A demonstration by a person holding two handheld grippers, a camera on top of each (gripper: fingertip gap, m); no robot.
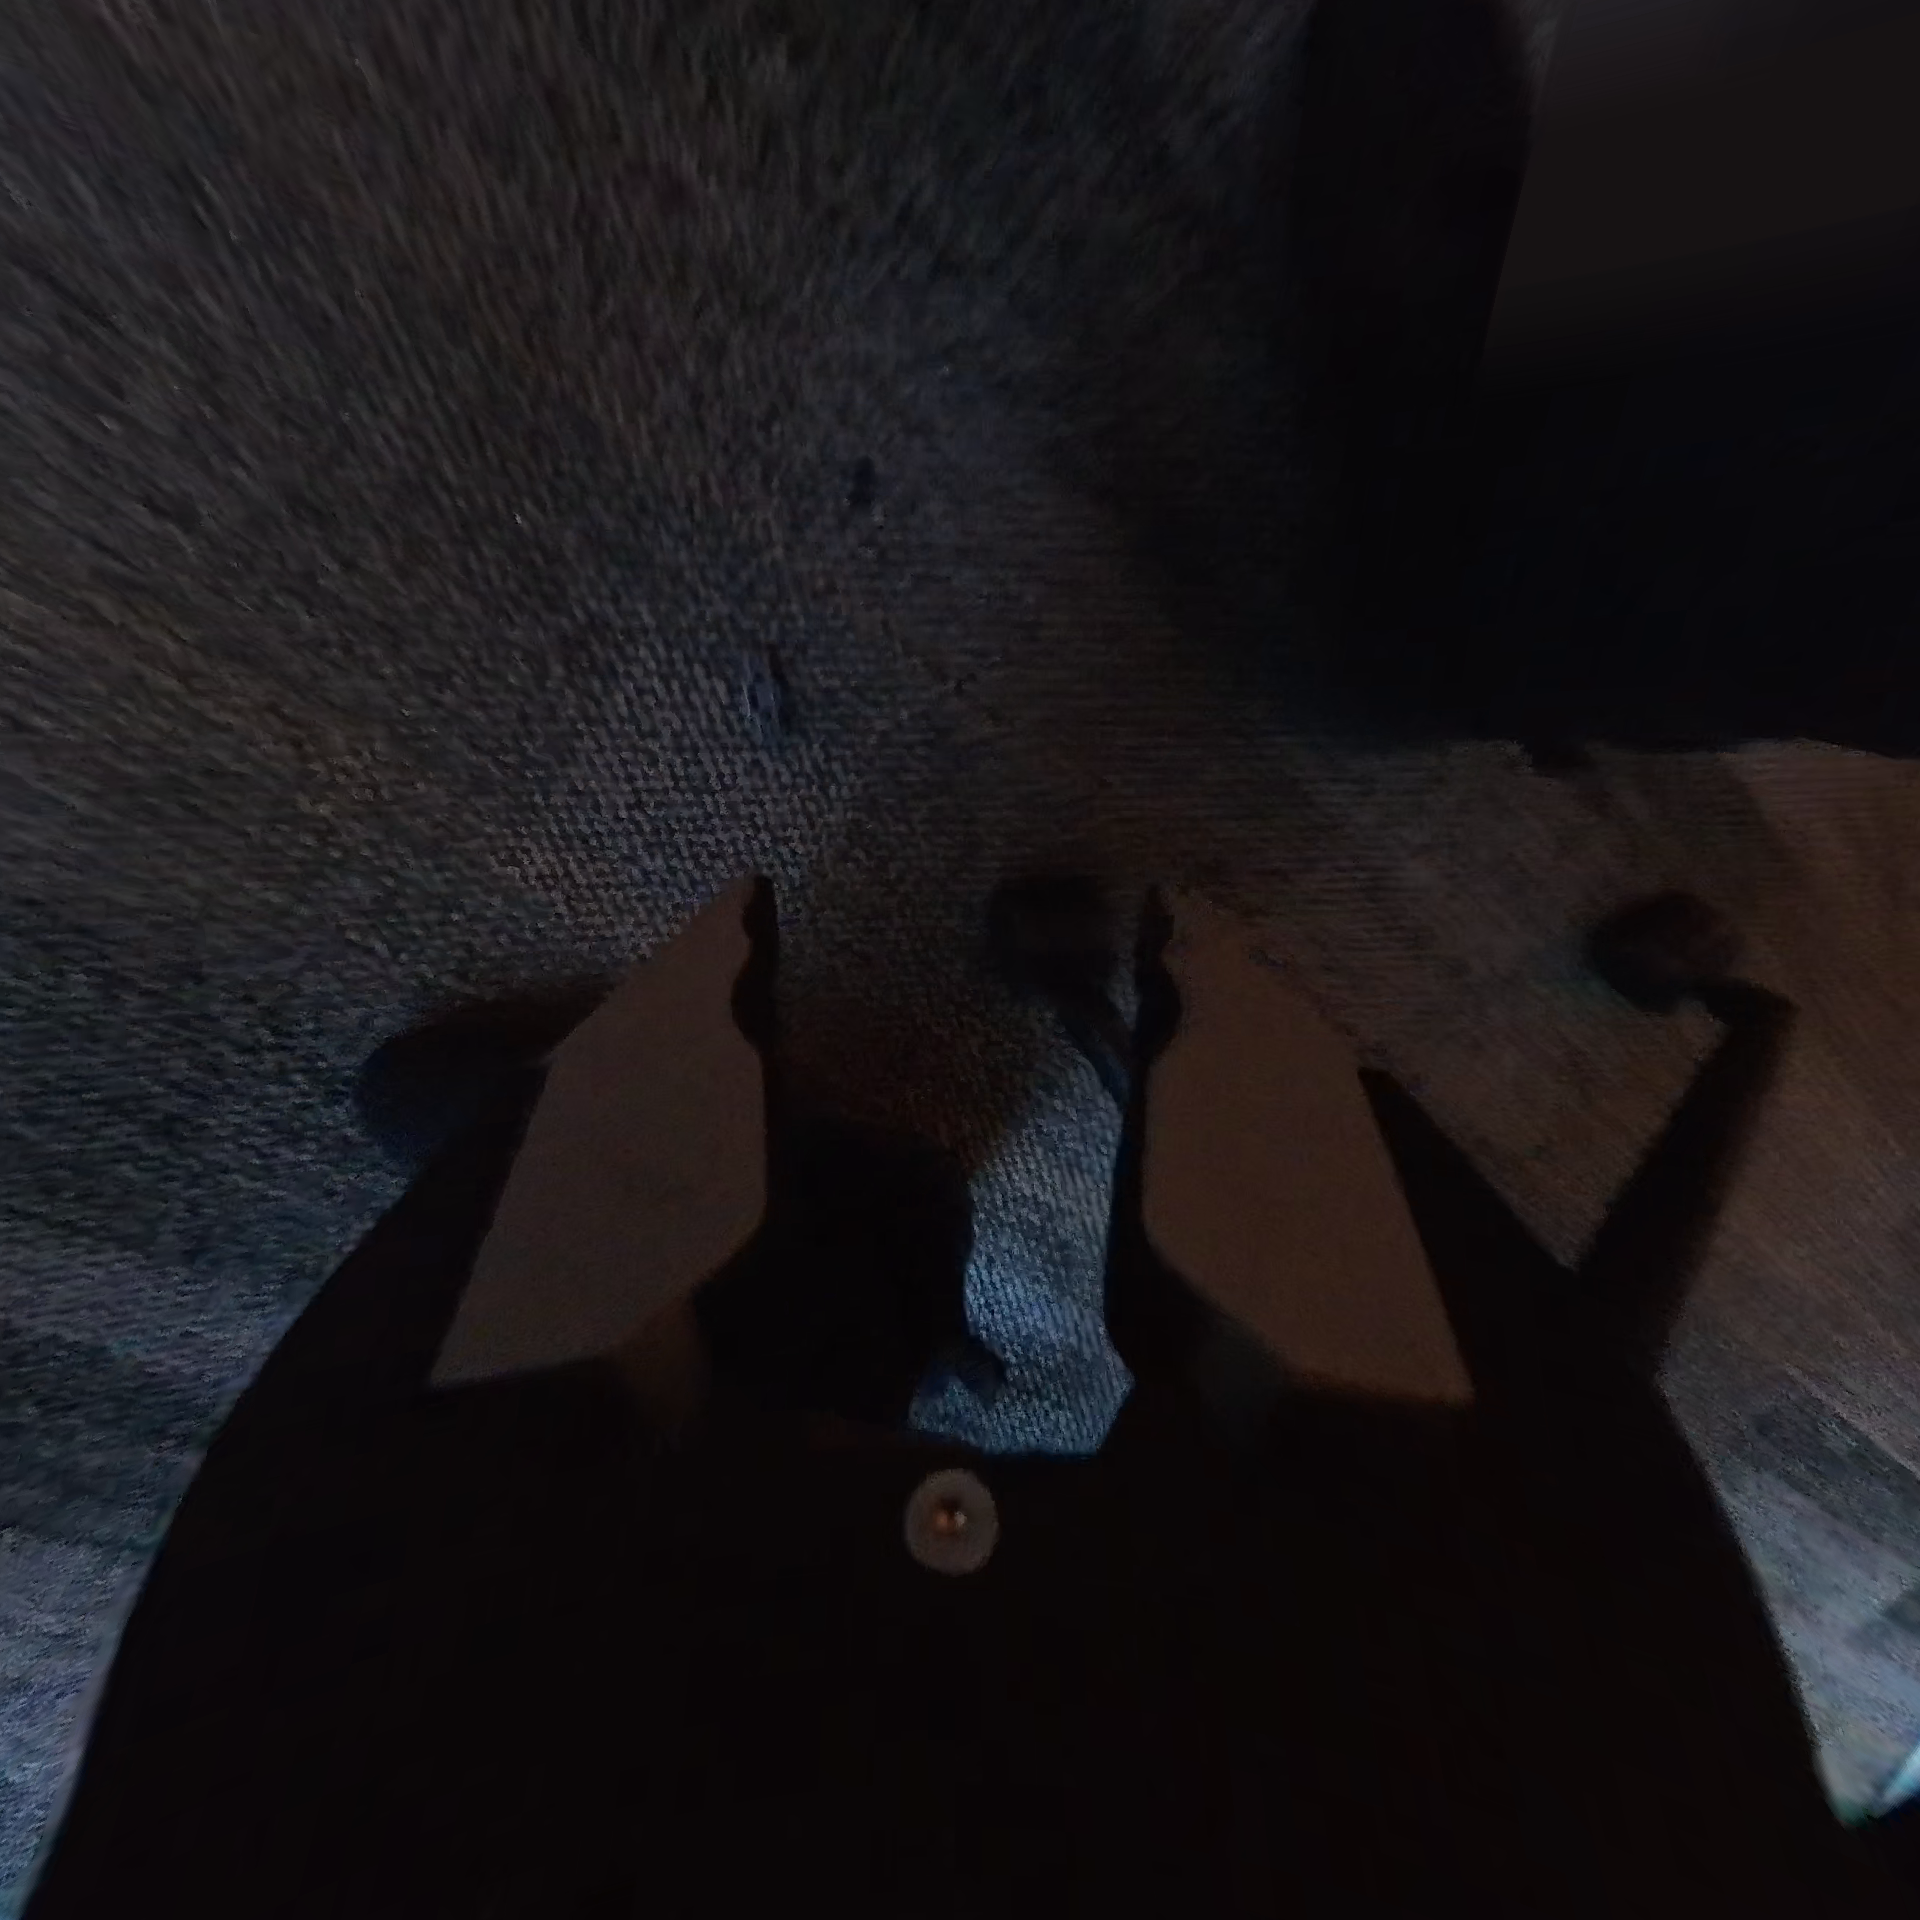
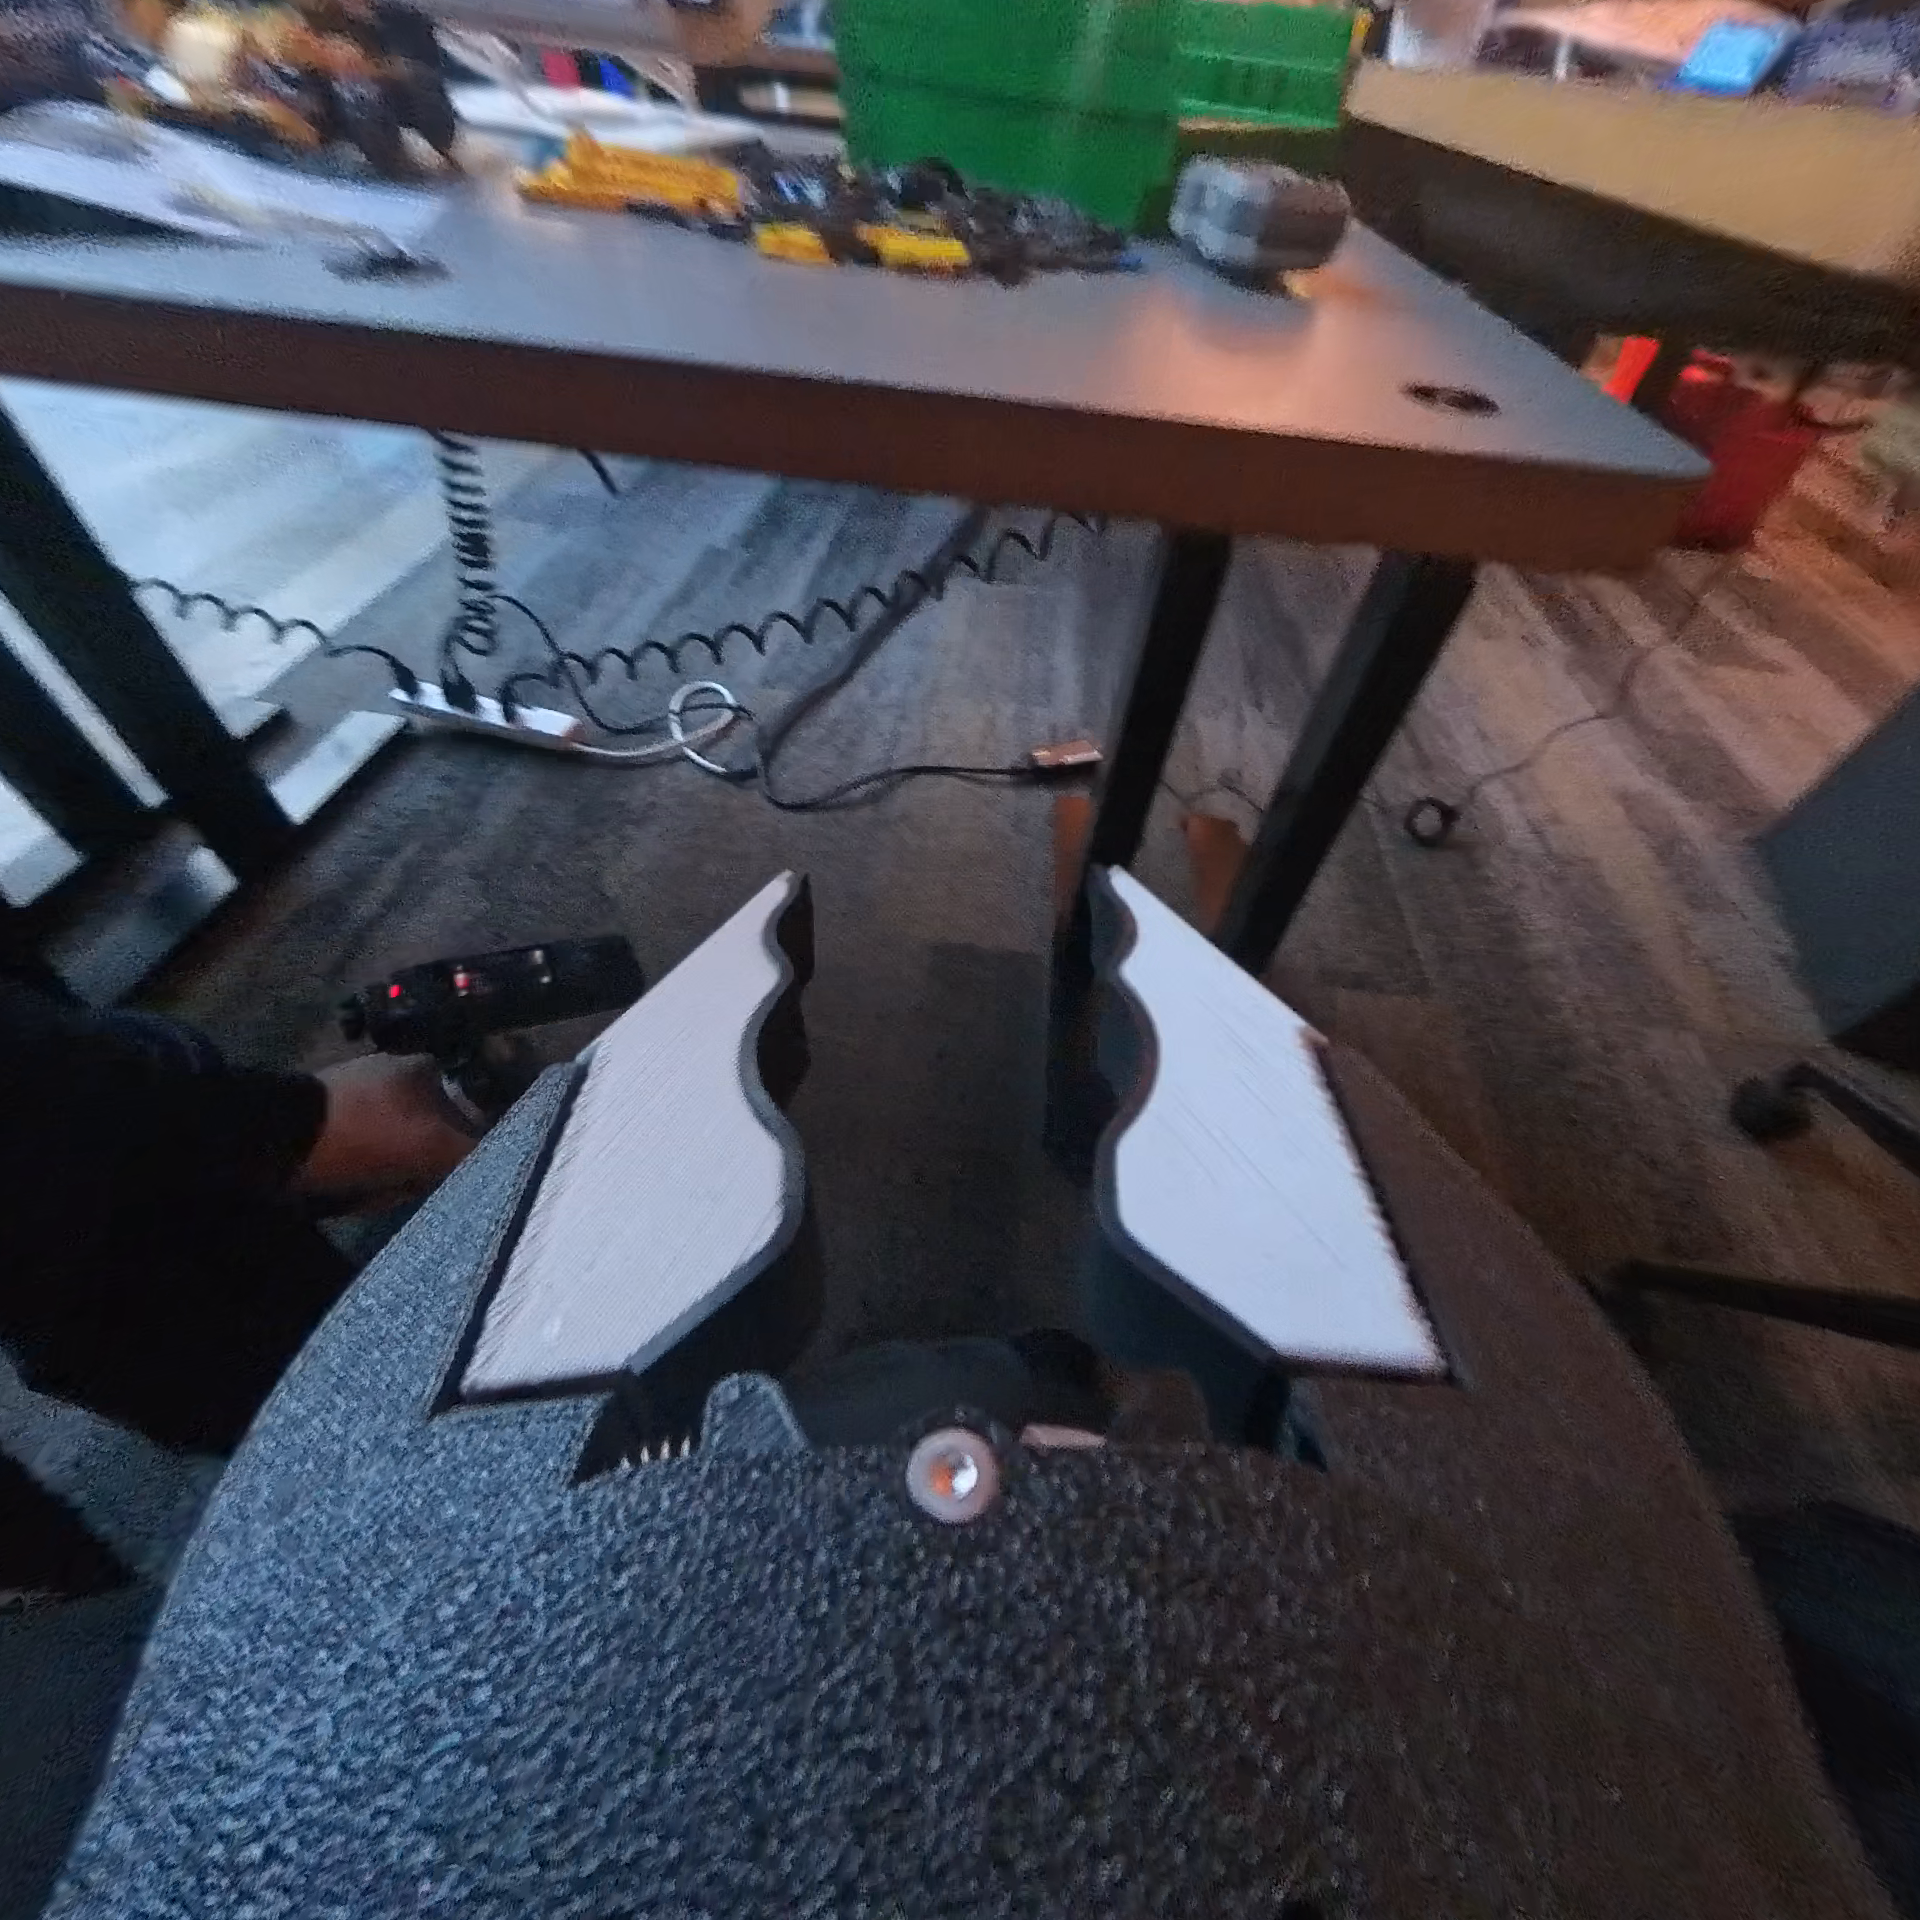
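Hovering low, gapped wide and empty, the right tongs [image 2: 951, 914] face the dark flat-topped table [image 2: 935, 343] carrying a green plastic crate [image 2: 1008, 114] and yellow-black parts [image 2: 852, 223], while the left tongs [image 1: 956, 904], likewise parted, press close over dim grey woven carpet [image 1: 520, 520].
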